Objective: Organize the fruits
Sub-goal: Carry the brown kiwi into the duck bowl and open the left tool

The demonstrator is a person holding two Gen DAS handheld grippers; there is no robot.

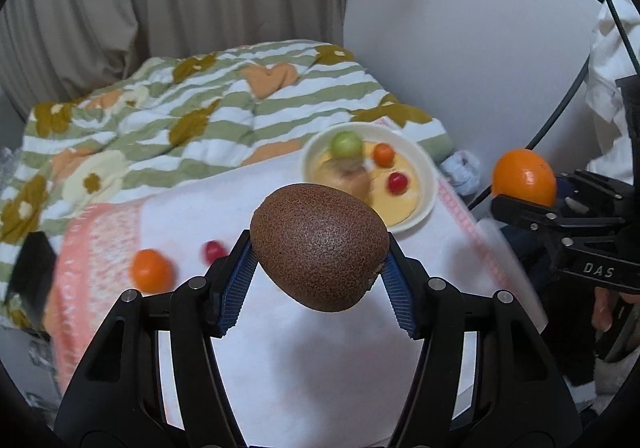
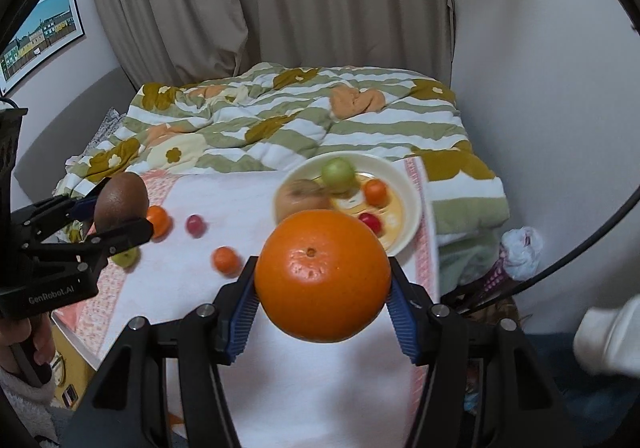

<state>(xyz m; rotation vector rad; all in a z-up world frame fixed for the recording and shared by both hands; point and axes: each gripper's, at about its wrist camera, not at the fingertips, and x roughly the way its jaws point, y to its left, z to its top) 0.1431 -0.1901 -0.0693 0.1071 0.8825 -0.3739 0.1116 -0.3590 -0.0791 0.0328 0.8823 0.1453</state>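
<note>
My left gripper point(image 1: 320, 272) is shut on a brown kiwi point(image 1: 319, 246) and holds it above the white towel point(image 1: 312, 348). My right gripper point(image 2: 323, 288) is shut on a large orange point(image 2: 322, 275), also above the towel; that orange shows at the right of the left wrist view point(image 1: 523, 177). A cream bowl point(image 1: 426, 192) at the towel's far right holds a green fruit point(image 1: 346, 144), a small orange fruit point(image 1: 384, 154), a red fruit point(image 1: 397, 183) and a pale brown fruit point(image 1: 352, 178). Loose on the towel lie a small orange point(image 1: 153, 270) and a red fruit point(image 1: 213, 251).
A green-striped flowered quilt point(image 2: 280, 120) covers the bed behind the towel. Curtains point(image 2: 300, 0) hang at the back, a white wall stands on the right. Another small orange point(image 2: 226, 259) and a green fruit point(image 2: 126, 258) lie on the towel. A plastic bag point(image 2: 520, 252) sits beside the bed.
</note>
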